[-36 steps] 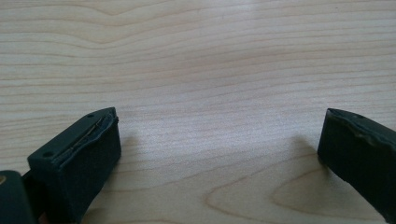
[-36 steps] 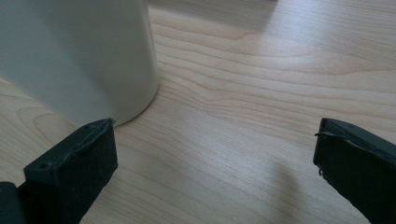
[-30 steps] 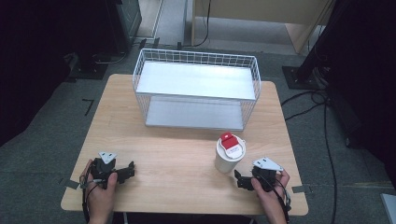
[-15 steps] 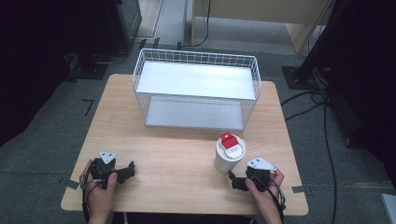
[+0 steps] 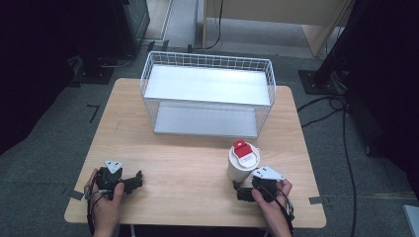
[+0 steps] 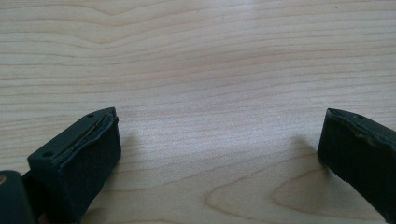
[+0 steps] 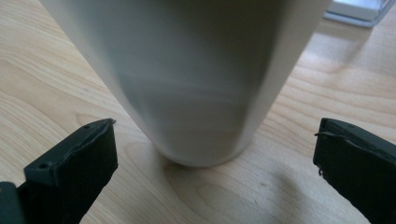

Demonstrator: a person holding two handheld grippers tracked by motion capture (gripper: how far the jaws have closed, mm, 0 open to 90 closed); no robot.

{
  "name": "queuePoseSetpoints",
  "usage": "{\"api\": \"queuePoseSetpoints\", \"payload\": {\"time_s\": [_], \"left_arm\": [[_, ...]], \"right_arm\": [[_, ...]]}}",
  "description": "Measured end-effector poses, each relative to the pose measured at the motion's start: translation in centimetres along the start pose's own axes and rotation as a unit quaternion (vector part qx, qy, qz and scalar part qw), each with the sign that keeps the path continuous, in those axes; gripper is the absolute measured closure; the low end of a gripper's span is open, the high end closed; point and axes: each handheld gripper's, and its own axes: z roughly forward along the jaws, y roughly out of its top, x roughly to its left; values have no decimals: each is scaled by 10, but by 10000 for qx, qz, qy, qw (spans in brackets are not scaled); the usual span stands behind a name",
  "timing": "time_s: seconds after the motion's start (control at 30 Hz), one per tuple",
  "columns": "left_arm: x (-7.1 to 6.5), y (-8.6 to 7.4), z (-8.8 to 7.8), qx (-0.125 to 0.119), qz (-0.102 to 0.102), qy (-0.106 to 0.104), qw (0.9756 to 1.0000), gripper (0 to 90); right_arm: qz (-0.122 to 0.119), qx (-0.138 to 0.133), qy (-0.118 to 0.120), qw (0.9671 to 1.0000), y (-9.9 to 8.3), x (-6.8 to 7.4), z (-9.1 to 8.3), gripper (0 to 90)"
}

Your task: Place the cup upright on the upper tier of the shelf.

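Note:
A white cup [image 5: 241, 165] with a red-tabbed lid stands upright on the wooden table [image 5: 192, 153], right of centre. My right gripper [image 5: 240, 190] lies just in front of it, open, jaws low at the cup's base. In the right gripper view the cup's wall [image 7: 187, 79] rises close ahead, between the spread jaws but not touched by them. My left gripper [image 5: 138, 179] rests near the table's front left, open, with bare wood [image 6: 219, 116] between its jaws.
A white wire basket [image 5: 207, 94] with a flat shelf on top stands at the back middle of the table. Black equipment stands and cables [image 5: 341, 103] lie on the floor around the table.
My right gripper has moved left and forward, coming up to the cup's base. The left gripper has stayed where it was.

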Motion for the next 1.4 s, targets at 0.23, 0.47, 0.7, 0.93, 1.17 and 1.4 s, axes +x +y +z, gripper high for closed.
{"api": "queuePoseSetpoints", "payload": {"time_s": [0.23, 0.47, 0.7, 0.93, 1.17, 1.4], "left_arm": [[0, 0, 0, -1, 1, 0, 10000, 0], [0, 0, 0, -4, -5, 0, 10000, 0], [0, 0, 0, 2, 3, -1, 10000, 0], [0, 0, 0, 1, 1, 0, 10000, 0], [0, 0, 0, 1, 1, 0, 10000, 0], [0, 0, 0, 0, 2, 1, 10000, 0]], "right_arm": [[322, -400, 119, 9986, 5, 1, -3, 49], [471, -642, 246, 9965, 10, 3, -4, 65], [537, -871, 289, 9943, 17, 8, -3, 66], [607, -1252, 202, 9901, 25, 11, -6, 69], [586, -1334, 155, 9892, 27, 14, -2, 54], [634, -1392, 138, 9881, 30, 15, 8, 38]]}}
